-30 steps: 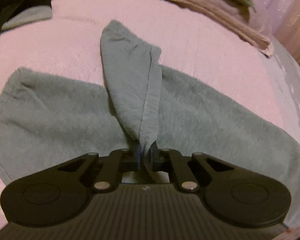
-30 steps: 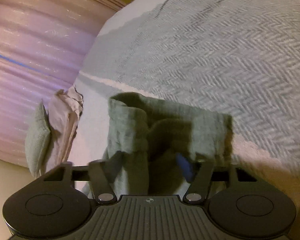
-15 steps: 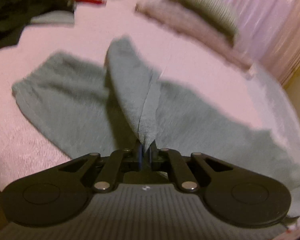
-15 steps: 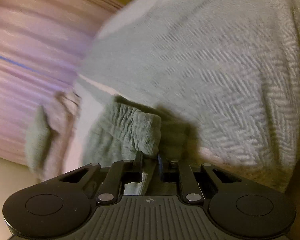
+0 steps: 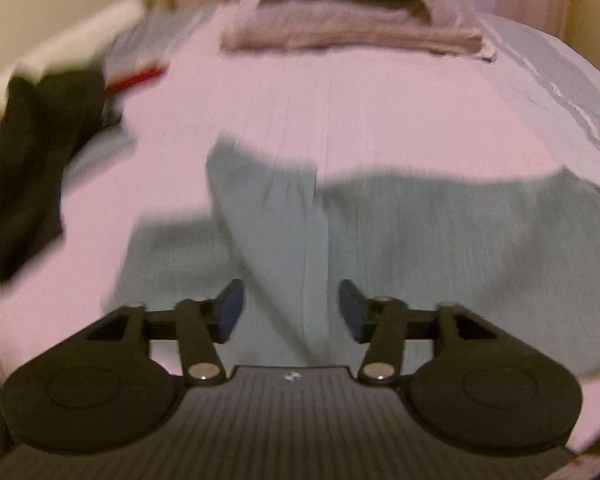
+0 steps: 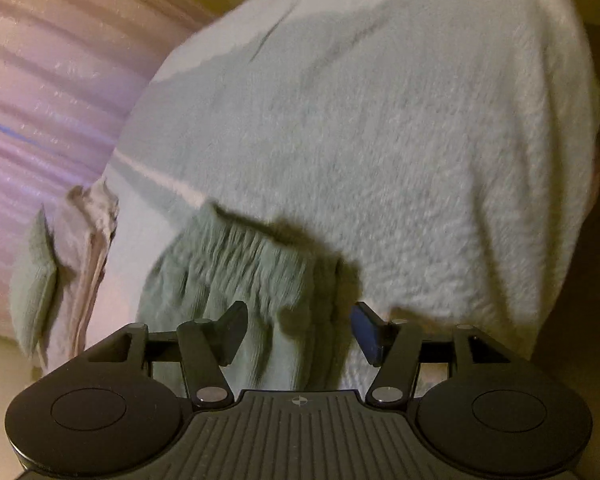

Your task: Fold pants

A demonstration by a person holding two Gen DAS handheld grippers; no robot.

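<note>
On the far left of the left wrist view a dark garment (image 5: 28,176) is heaped on the pink sheet (image 5: 340,112), with a red item (image 5: 138,78) just beyond it. The grey-green pants (image 5: 440,240) lie spread across the sheet, one leg (image 5: 268,208) folded over the rest and running toward the camera. The left gripper (image 5: 291,310) hovers over that leg, its jaws opening, pads clear of the cloth. At the far edge sit folded pinkish clothes (image 5: 352,36). In the right wrist view a small green cushion (image 6: 32,300) leans beside pinkish cloth (image 6: 88,248); the pants' gathered waistband (image 6: 244,256) rests against a pale fleecy blanket (image 6: 380,140). The right gripper (image 6: 300,332) stands over the waistband, jaws opening, gripping nothing.
</note>
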